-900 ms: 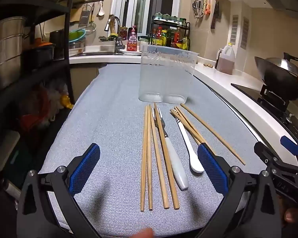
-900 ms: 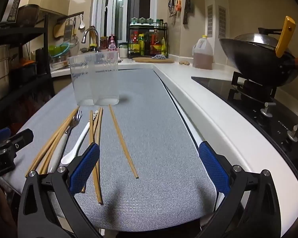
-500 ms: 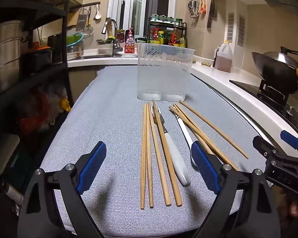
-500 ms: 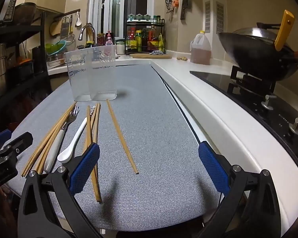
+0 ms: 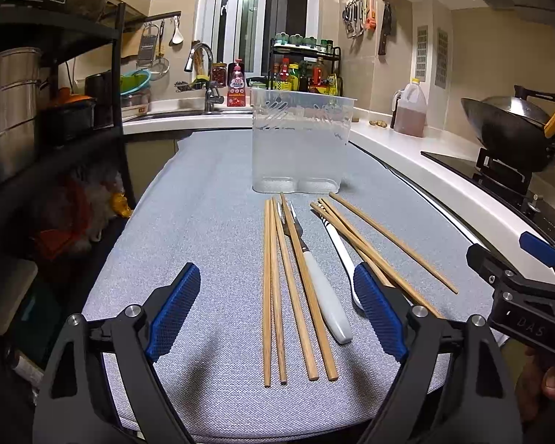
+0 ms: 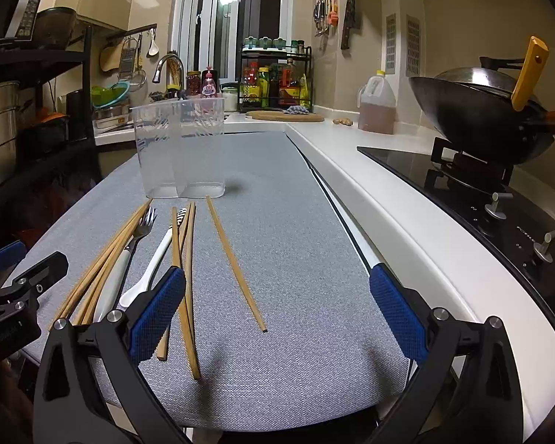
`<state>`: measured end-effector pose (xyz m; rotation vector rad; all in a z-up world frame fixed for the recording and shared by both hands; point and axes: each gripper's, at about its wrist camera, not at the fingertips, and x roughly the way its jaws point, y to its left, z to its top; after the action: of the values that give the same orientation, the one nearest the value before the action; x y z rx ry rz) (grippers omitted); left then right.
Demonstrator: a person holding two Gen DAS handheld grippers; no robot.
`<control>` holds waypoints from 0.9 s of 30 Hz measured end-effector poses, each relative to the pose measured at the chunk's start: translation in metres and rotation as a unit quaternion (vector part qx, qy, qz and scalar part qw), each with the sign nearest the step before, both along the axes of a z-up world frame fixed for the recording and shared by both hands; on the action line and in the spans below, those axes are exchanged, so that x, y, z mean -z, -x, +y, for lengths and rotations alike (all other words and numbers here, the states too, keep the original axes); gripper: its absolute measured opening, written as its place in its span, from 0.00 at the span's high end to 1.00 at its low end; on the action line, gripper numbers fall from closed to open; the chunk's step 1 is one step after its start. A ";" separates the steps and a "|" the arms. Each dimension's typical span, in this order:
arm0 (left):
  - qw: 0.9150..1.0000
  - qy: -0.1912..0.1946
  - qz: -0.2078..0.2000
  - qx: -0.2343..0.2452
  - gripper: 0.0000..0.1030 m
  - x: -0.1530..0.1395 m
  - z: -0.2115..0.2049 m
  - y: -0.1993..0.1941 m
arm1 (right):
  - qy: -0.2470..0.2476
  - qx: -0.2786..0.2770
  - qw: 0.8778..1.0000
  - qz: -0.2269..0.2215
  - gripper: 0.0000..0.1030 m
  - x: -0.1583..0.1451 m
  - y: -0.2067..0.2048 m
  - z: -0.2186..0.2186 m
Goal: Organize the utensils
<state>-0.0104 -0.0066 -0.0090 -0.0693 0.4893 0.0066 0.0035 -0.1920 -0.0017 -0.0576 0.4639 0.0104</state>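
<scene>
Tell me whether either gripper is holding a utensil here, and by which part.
Nothing is held. The left gripper and right gripper are both open above the grey mat; the wooden chopsticks lie untouched.

We read little here. On the black body of the right tongs [image 5: 529, 292], seen at the right edge of the left wrist view, we make out raised letters "DAS". On the black glass cooktop [image 6: 499, 199], near its front edge by the metal knobs, we see a small white brand mark, roughly "FOTILE", read uncertainly. The pink dish-soap bottle [image 6: 208, 87] by the faucet carries a printed label, too small for us to read. Labels on the sauce bottles in the black wire rack [image 6: 275, 81] are also illegible.
</scene>
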 end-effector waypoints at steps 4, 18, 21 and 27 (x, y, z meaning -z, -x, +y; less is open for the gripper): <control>1.000 0.004 -0.001 0.000 0.20 0.000 0.002 0.000 | -0.002 -0.002 1.000 -0.002 0.06 -0.001 -0.001 0.000; 1.000 0.008 -0.011 0.006 0.20 -0.003 0.003 0.002 | -0.001 -0.009 1.000 -0.005 0.06 -0.003 -0.001 0.003; 1.000 0.008 -0.011 0.006 0.20 -0.003 0.003 0.002 | -0.002 -0.010 1.000 -0.004 0.06 -0.003 0.000 0.004; 1.000 0.007 -0.010 0.006 0.20 -0.003 0.003 0.002 | 0.001 -0.011 1.000 -0.004 0.06 -0.004 -0.001 0.004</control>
<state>-0.0128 -0.0035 -0.0059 -0.0810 0.4694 -0.0092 0.0044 -0.1880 0.0028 -0.0638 0.4557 0.0314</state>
